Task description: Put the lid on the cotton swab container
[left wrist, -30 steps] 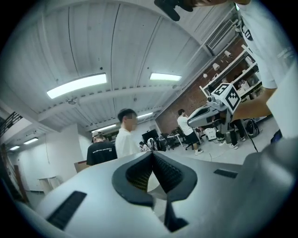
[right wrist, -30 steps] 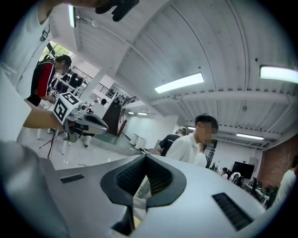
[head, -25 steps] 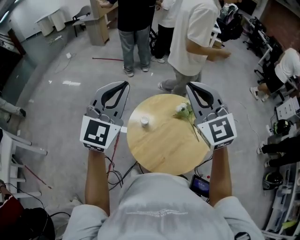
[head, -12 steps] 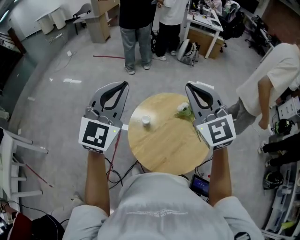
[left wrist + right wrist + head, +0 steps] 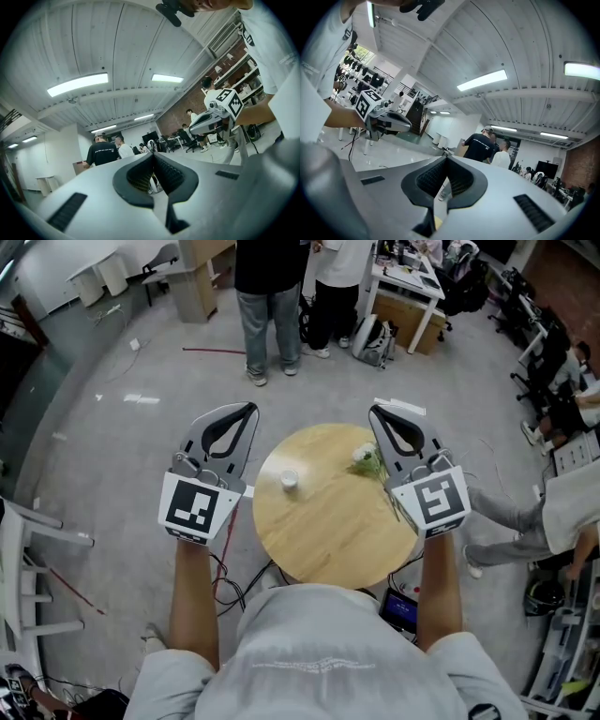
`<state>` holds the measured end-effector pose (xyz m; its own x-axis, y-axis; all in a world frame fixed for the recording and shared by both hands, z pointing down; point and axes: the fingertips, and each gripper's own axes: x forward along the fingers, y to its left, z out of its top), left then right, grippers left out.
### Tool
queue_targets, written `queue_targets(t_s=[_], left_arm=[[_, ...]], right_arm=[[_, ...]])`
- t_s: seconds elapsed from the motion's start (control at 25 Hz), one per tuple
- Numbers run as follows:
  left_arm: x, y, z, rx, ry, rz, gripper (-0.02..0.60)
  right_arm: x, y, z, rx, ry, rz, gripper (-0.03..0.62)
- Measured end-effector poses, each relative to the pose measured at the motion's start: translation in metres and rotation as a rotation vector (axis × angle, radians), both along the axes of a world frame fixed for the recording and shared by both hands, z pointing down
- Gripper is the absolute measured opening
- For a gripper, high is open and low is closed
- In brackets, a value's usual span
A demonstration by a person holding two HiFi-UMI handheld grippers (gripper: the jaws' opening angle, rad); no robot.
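A small white container [image 5: 289, 481] stands on the left part of the round wooden table [image 5: 323, 540]; whether it has a lid on it is too small to tell. My left gripper [image 5: 247, 410] hovers beside the table's left edge, jaws shut and empty. My right gripper [image 5: 374, 412] hangs over the table's right rim, near the flower, also shut with nothing held. In the left gripper view the left gripper [image 5: 152, 156] points level into the room with its pads together. In the right gripper view the right gripper [image 5: 446, 159] does the same.
A white flower sprig with a green stem [image 5: 372, 465] lies on the table's right side. Two people [image 5: 267, 296] stand beyond the table, and another person [image 5: 553, 512] is at the right. Cables [image 5: 230, 570] trail on the floor at the table's left. A desk [image 5: 405, 285] stands further back.
The person in the white shirt has walked from behind the table round to the far right. Both grippers have stayed nearly still.
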<state>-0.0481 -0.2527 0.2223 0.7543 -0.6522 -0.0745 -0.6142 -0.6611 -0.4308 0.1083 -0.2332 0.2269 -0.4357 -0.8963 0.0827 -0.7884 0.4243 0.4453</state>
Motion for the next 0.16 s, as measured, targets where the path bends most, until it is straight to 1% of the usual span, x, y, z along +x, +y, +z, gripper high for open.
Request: queue_targets(t_s=[0.08,0.16], left_arm=[[0.0013,-0.0023,-0.0049,-0.014,0.031,-0.009,0.017],[0.0023,-0.0053,-0.0074,-0.023,0.044,-0.013,0.017]], right_arm=[[0.0016,-0.003,-0.0014,-0.005,0.002,0.004,0.026],[0.0023,-0.0055,-0.0024,-0.01,-0.001,0.005,0.026]])
